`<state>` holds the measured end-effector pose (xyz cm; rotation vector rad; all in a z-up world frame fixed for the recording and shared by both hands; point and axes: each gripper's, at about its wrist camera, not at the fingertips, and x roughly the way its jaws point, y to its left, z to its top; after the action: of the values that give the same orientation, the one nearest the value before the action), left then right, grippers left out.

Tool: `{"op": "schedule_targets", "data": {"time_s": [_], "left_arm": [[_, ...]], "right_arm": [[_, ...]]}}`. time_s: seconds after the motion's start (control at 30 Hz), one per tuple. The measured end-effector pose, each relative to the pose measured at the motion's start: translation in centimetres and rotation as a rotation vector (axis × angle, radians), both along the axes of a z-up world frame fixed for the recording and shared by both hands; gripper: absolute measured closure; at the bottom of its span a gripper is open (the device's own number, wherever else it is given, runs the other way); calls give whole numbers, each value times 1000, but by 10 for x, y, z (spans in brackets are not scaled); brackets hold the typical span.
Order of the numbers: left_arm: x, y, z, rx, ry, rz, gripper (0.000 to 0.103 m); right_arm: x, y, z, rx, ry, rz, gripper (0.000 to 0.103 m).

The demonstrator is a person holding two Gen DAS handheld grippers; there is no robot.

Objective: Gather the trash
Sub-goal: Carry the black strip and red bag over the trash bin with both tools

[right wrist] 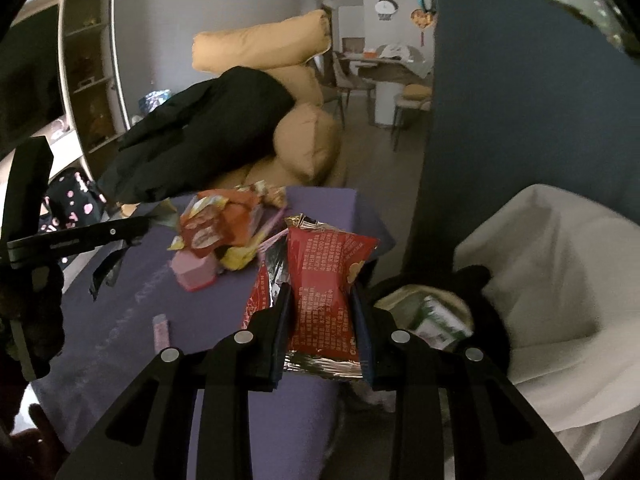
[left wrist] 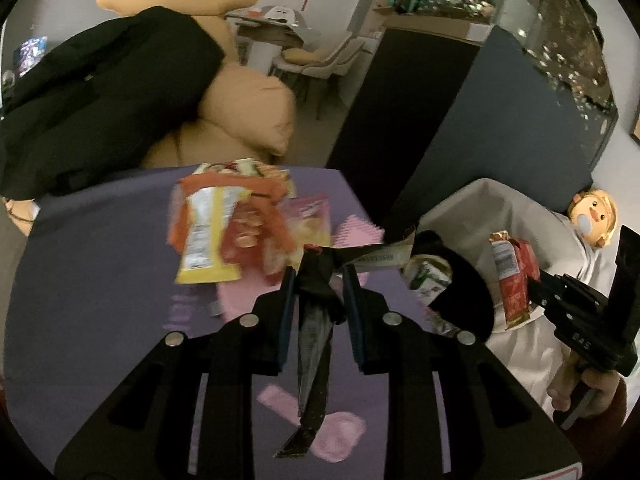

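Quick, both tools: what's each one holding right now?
Left tool: shut on a dark crumpled wrapper.
Right tool: shut on a red snack packet.

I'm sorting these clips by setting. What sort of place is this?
Most likely a home living room opening onto a dining area: a tan sofa with a black coat over it, a dining table with chairs behind, and a purple-covered table strewn with snack wrappers.

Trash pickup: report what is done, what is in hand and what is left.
Done: some packaging already sits in the black-lined bin beside the table. In hand: the left hand-held gripper is shut on a dark wrapper, and the right hand-held gripper on a red snack packet. Left: a pile of snack bags and pink scraps on the purple table.
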<state>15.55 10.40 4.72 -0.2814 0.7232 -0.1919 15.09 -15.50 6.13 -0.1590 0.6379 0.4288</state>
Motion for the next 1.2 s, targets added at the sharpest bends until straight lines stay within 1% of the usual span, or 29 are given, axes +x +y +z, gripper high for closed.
{"op": "schedule_targets", "data": {"time_s": [0.17, 0.33, 0.47, 0.6, 0.7, 0.87, 1.1, 1.2], "left_arm": [[14, -37, 3, 16, 4, -60, 80], [24, -72, 6, 30, -2, -119, 80], [30, -91, 6, 41, 2, -153, 80], [38, -109, 3, 34, -3, -186, 80], [45, -124, -3, 33, -9, -220, 80], [58, -146, -15, 22, -1, -277, 80], [84, -184, -44, 43, 59, -328, 80], [90, -199, -51, 57, 71, -347, 80]], "right_arm": [[8, -28, 10, -13, -30, -56, 75], [15, -56, 13, -14, -40, -106, 75], [21, -73, 12, -10, -41, -130, 75], [24, -84, 10, -28, -59, -146, 75], [27, -93, 12, -23, -69, -158, 75], [33, -105, 14, -45, -77, -196, 75], [35, -128, 19, -29, -100, -233, 75], [36, -140, 17, -17, -98, -255, 75]]}}
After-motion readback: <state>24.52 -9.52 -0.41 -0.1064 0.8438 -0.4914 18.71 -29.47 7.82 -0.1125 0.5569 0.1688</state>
